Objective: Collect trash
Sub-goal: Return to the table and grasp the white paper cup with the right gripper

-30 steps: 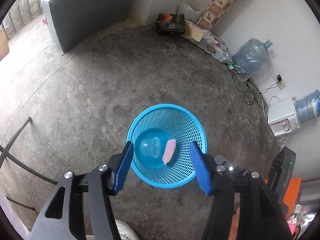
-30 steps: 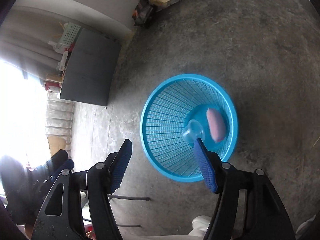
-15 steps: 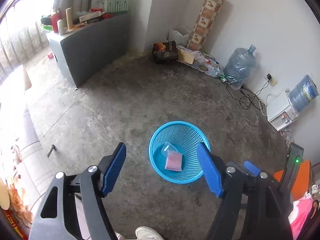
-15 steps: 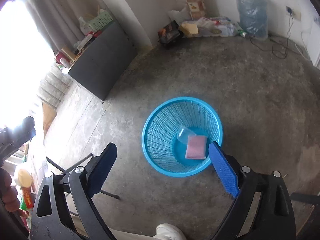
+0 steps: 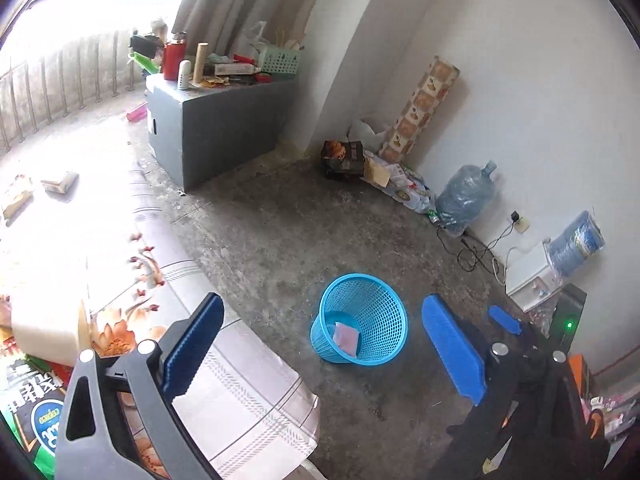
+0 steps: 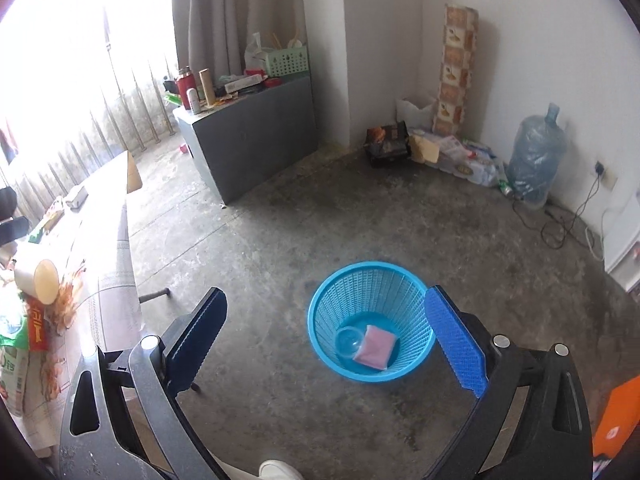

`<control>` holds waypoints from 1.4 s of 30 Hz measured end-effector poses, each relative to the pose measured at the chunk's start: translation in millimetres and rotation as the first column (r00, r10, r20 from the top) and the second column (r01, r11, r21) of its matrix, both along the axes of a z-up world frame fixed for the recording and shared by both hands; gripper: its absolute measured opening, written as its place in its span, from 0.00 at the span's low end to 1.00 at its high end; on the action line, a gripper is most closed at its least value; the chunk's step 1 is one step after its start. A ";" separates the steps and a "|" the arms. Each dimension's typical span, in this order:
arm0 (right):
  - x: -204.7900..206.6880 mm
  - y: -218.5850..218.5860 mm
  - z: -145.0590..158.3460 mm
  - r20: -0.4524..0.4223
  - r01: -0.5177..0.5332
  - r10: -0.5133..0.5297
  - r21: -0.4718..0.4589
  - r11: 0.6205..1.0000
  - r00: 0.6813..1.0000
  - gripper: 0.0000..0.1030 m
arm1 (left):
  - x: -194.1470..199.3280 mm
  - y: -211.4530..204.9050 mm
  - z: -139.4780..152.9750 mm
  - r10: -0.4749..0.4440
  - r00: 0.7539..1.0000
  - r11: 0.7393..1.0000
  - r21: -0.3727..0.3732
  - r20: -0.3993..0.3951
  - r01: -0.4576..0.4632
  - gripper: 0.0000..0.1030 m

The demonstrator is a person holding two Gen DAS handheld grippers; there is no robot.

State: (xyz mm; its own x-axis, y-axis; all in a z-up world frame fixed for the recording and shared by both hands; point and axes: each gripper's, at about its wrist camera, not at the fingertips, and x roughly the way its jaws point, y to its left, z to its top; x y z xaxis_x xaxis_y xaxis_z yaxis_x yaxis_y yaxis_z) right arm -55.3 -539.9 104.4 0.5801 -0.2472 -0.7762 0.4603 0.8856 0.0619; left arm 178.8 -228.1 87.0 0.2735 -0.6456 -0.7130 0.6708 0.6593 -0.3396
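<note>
Both grippers (image 6: 326, 334) agape, basket (image 6: 320, 334) unlabelled

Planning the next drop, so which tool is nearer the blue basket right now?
The right tool, as far as the views show: the blue basket sits just beyond it, against its right finger. The left tool is farther back, and the basket looks smaller between its open fingers.

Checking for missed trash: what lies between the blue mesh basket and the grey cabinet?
Only bare concrete floor between the blue mesh basket and the grey cabinet, per the right wrist view.
</note>
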 end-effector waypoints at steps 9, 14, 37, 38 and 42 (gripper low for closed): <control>14.2 57.2 34.4 0.054 -0.159 0.165 -0.092 0.983 0.985 0.92 | 19.1 105.6 30.0 0.151 0.989 0.986 -0.074 -0.001 -0.150 0.94; 32.6 93.5 48.7 0.079 -0.296 0.308 -0.130 0.946 0.948 0.92 | 27.4 163.9 38.6 0.231 0.973 0.966 -0.123 0.024 -0.226 0.94; 140.3 183.5 9.4 0.229 -0.502 0.499 0.686 0.527 0.836 0.73 | 97.4 302.7 28.4 0.433 0.899 0.893 -0.108 -0.060 -0.437 0.94; 145.7 185.8 5.5 0.237 -0.498 0.495 0.708 0.501 0.836 0.72 | 101.6 296.9 26.9 0.427 0.902 0.896 -0.101 -0.063 -0.432 0.94; 167.1 192.7 -12.0 0.228 -0.453 0.479 0.782 0.429 0.848 0.65 | 121.3 273.9 15.8 0.417 0.904 0.905 -0.053 -0.098 -0.423 0.91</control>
State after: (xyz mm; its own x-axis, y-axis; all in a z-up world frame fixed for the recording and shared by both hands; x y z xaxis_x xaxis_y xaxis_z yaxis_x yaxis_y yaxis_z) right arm 111.8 -347.1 92.4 0.3888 0.7663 -0.5115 0.0063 0.5530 0.8332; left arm 300.2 45.9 102.8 0.4727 -0.5335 -0.7014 0.3052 0.8458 -0.4376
